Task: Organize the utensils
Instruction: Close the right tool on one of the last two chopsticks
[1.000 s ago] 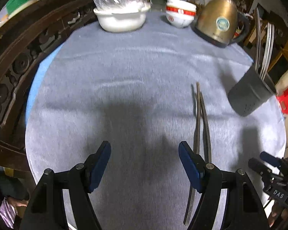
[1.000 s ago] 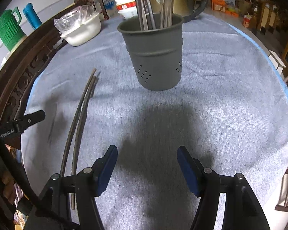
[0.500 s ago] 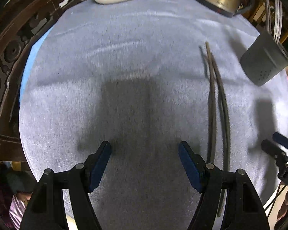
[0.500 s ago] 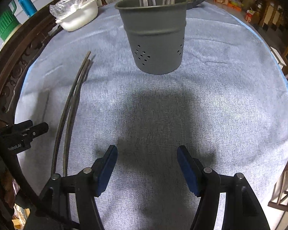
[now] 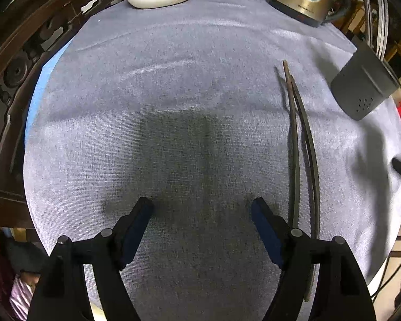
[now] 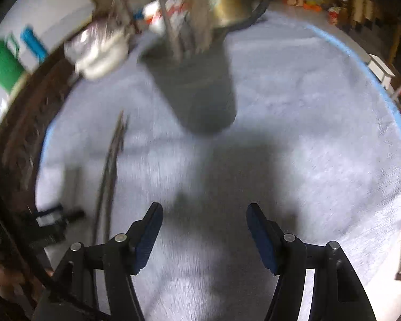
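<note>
Overhead, left gripper (image 5: 201, 208) points down at the grey tablecloth (image 5: 173, 93); jaws opening, nothing between them, only cloth. Just right of its right finger lie two dark chopsticks (image 5: 296, 147), touching at the far tips and running back past that finger. Farther right and ahead stands the grey utensil holder (image 5: 361, 91), well apart from the chopsticks. Right gripper (image 6: 204, 214) spread and empty; view badly blurred. Chopsticks (image 6: 108, 176) lie to its left; holder (image 6: 200, 96) straight ahead, apparently with utensils upright inside.
</note>
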Motion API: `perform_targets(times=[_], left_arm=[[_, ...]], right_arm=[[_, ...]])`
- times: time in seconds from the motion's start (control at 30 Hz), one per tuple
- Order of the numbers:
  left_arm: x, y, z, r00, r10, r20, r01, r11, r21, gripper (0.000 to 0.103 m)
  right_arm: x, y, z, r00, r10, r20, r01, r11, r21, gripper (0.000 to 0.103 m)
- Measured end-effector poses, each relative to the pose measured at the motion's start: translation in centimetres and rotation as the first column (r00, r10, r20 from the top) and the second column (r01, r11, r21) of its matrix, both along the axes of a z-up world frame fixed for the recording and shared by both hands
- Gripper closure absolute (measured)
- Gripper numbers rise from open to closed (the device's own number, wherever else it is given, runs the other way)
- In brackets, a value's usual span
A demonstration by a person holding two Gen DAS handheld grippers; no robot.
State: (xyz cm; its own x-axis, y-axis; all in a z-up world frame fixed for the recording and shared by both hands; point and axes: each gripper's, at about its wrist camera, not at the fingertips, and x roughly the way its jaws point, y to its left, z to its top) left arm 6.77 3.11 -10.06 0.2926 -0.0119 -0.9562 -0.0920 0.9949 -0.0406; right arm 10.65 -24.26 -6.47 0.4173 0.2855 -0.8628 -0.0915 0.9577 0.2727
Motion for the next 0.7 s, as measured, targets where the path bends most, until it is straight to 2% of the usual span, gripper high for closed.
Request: perform_targets(times=[0.13, 0.27, 0.47, 0.63, 0.7], left_arm=[[0.2, 0.2, 0.1, 1.000, 0.009, 0.000, -0.009, 1.000, -0.008, 0.025], [0.7, 0.6, 0.5, 1.000, 0.019, 0.007, -0.019, 1.000, -0.013, 0.025], [1.5, 0.6, -0.1, 0.999, 0.010, -0.032, -0.009, 1.000, 0.030, 0.025], [1.6, 0.6, 0.0, 0.999, 0.011, -0.034, -0.010, 0.999, 0.032, 0.025], [1.7, 0.7, 0.0, 0.999, 0.011, -0.034, -0.010, 0.999, 0.031, 0.025]], right_arm=[[0.8, -1.9, 2.8, 0.993, -0.060, 0.102, 0.056, 0.998, 0.036, 0.034], [1.3, -2.0, 2.5, 0.995, -0.058, 0.079, 0.053, 0.997, 0.056, 0.034], [0.2, 0.2, 0.3, 0.999, 0.037, -0.008, -0.037, 0.998, 0.044, 0.036], [0.7, 4.5, -0.2, 0.986, 0.160, -0.050, -0.157, 0.986, 0.046, 0.060], [1.1, 6.0, -0.5, 0.979, 0.191, -0.066, -0.188, 0.981, 0.057, 0.063]])
